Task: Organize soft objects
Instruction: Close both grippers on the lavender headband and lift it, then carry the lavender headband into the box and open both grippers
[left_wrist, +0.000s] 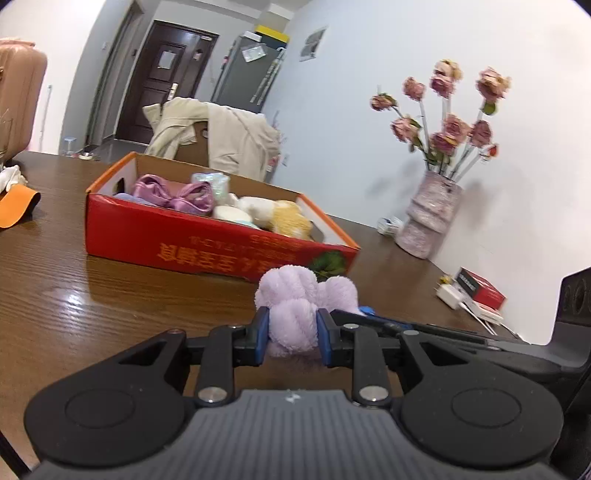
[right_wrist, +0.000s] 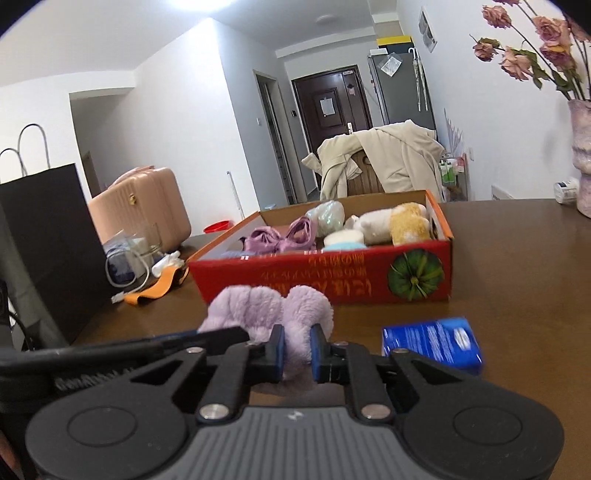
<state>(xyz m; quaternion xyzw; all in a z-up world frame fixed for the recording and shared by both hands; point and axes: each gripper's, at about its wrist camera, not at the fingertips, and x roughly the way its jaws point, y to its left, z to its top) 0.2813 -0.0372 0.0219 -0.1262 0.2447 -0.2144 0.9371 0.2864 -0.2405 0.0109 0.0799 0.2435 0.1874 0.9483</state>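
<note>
A fluffy lilac knotted plush (left_wrist: 299, 306) hangs just above the brown table, gripped from both sides. My left gripper (left_wrist: 293, 336) is shut on one lobe of it, blue pads pressing into the pile. My right gripper (right_wrist: 297, 350) is shut on the other lobe of the lilac plush (right_wrist: 269, 310). Beyond it stands an open red cardboard box (left_wrist: 207, 240), also the red box (right_wrist: 332, 277) in the right wrist view, holding a purple satin bow (left_wrist: 173, 192), a white and yellow plush animal (right_wrist: 395, 221) and other soft items.
A vase of dried roses (left_wrist: 432, 218) stands by the wall. A blue packet (right_wrist: 432, 343) lies on the table right of my right gripper. A black paper bag (right_wrist: 48, 229), cables and an orange strap (right_wrist: 159, 288) sit at left; a red packet and charger (left_wrist: 472, 295) at right.
</note>
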